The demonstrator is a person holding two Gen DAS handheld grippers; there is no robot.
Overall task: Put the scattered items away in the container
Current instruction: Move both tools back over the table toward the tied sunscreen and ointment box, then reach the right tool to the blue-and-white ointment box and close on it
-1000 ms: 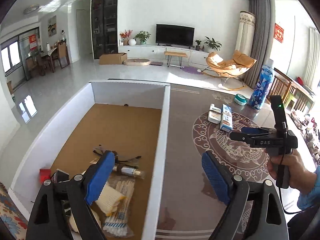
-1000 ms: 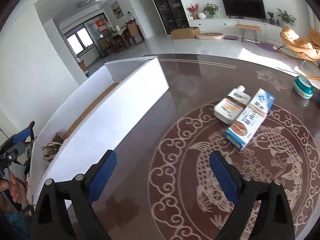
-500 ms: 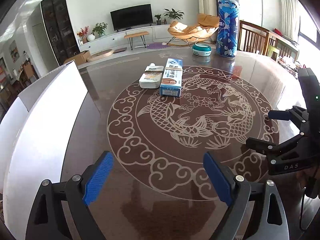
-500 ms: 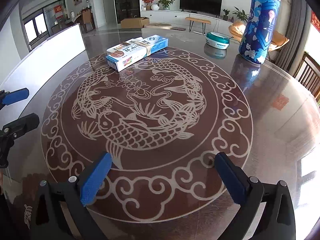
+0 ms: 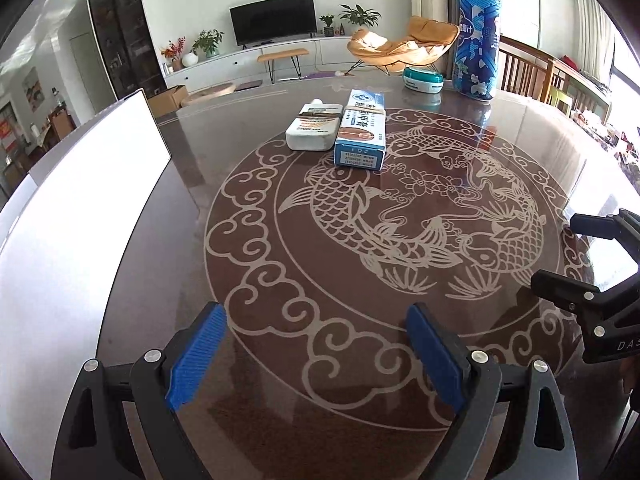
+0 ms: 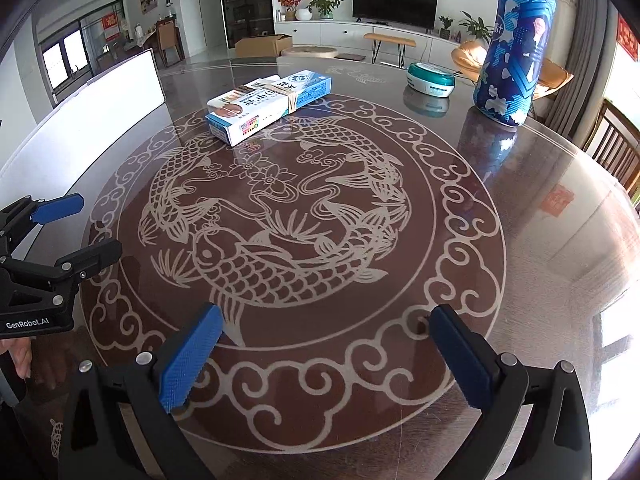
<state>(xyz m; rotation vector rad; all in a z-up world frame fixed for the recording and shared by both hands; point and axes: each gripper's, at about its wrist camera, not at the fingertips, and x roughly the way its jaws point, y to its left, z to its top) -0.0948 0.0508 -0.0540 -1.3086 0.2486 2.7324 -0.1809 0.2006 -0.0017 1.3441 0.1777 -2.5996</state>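
A blue-and-white toothpaste box (image 5: 362, 130) (image 6: 276, 100) lies banded to a white tube (image 5: 314, 126) at the far side of the round table. The white container (image 5: 80, 208) (image 6: 92, 108) stands along the left; only its outer wall shows. My left gripper (image 5: 316, 344) is open and empty near the table's front, also seen in the right wrist view (image 6: 76, 226). My right gripper (image 6: 324, 344) is open and empty beside it, seen at the right edge of the left wrist view (image 5: 560, 256).
A tall blue patterned can (image 5: 478, 38) (image 6: 516, 48) and a flat teal round tin (image 5: 423, 79) (image 6: 431, 80) stand at the table's far right. The glass table (image 6: 540, 240) has a fish pattern. Wooden chairs (image 5: 532, 76) stand behind on the right.
Both grippers swung right, away from the container's inside, to face the table's middle. The box and tube now lie straight ahead. Both stayed open.
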